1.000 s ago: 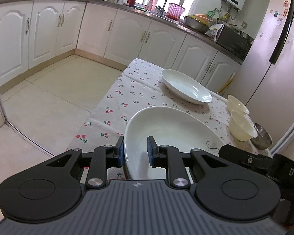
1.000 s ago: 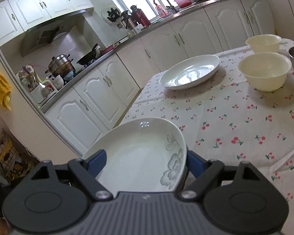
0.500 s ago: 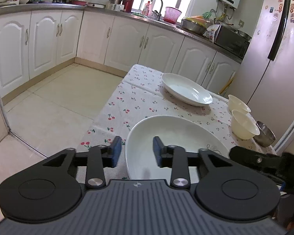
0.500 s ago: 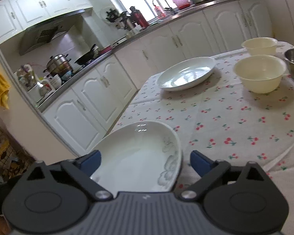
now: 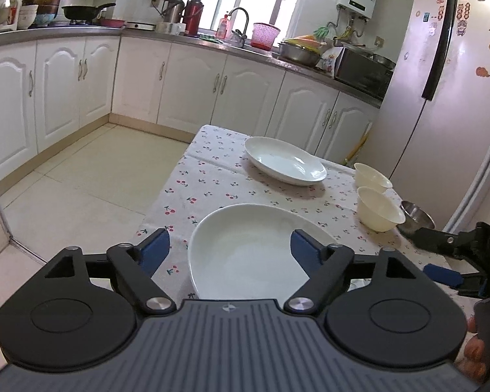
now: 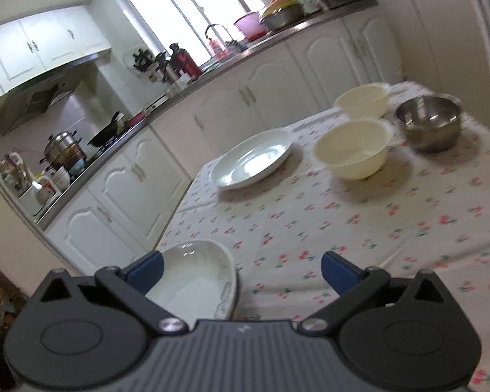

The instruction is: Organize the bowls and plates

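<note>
The left gripper (image 5: 230, 250) is opening, its blue-padded fingers (image 5: 153, 253) now spread wide to either side of the near rim of the large white oval plate with a grey flower print (image 5: 254, 251), and they grip nothing. The right gripper (image 6: 241, 269) stands just as wide and empty, its left finger over that same plate's edge and its right finger above bare cloth.

Taking the oval plate as the landmark: it lies flat at the near end of the cherry-print cloth on the worktop (image 5: 212, 176). Beyond it, well apart, sits a second white oval plate (image 5: 284, 160). To the right of that far plate stand two cream plastic bowls (image 5: 380, 209), side by side and not nested, with a small steel bowl (image 6: 429, 122) just past them.

By my reading, the task is barely begun: one plate is set down, but the plates are not stacked and the bowls are not gathered.

A second ago the left fingers were pinched on the near plate's rim and the right fingers were narrower around it; since then both have let go, drawn back and lifted a little, and the plate has stayed put
</note>
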A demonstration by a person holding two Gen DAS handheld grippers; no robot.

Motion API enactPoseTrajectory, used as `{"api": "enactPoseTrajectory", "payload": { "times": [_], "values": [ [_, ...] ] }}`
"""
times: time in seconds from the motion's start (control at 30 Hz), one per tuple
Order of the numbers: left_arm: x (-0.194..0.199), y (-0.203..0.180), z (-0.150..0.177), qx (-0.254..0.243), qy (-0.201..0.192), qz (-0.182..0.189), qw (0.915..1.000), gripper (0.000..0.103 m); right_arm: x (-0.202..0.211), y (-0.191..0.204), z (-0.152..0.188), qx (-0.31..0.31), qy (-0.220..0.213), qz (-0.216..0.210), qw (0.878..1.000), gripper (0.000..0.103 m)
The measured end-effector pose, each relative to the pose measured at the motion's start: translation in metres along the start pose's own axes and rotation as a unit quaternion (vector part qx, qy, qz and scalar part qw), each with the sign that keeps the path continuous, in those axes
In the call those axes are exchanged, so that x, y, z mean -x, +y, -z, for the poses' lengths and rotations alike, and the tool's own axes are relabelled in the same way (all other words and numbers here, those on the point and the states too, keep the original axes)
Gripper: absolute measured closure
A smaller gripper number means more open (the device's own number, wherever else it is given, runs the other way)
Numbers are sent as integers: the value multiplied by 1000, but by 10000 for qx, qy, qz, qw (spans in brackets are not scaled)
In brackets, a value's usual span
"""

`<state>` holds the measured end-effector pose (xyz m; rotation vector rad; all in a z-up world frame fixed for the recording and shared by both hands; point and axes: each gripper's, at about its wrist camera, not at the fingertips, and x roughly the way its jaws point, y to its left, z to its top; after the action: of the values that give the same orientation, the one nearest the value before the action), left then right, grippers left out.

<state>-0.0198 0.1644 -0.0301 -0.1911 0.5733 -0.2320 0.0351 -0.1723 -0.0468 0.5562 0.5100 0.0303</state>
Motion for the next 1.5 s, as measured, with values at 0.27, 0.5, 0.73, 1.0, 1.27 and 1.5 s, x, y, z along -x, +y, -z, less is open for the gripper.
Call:
{"api": "enactPoseTrajectory", "payload": {
  "times": [0.27,0.5,0.73,1.0,1.27,1.5],
  "values": [
    [22,-8,10,14,-27,161,9999,0,50,-21,-3,-106,-596,406,9973,1],
    [34,-12,16,35,-107,184,9998,0,84,-28,1,-43,-1060,602,9925,1],
    [38,-8,19,317,-38,212,9993,0,102,-41,9,-96,-1000,553,9934,1],
    [44,-10,18,383,-87,147,9991,0,103,-47,14,-385,-762,478,9952,1],
    [40,-15,14,392,-35,76,9992,0,100,-46,6,-348,-663,343,9966,1],
    [29,-36,-2,206,22,81,9998,0,92,-44,-5,-94,-420,247,9988,1]
  ]
}}
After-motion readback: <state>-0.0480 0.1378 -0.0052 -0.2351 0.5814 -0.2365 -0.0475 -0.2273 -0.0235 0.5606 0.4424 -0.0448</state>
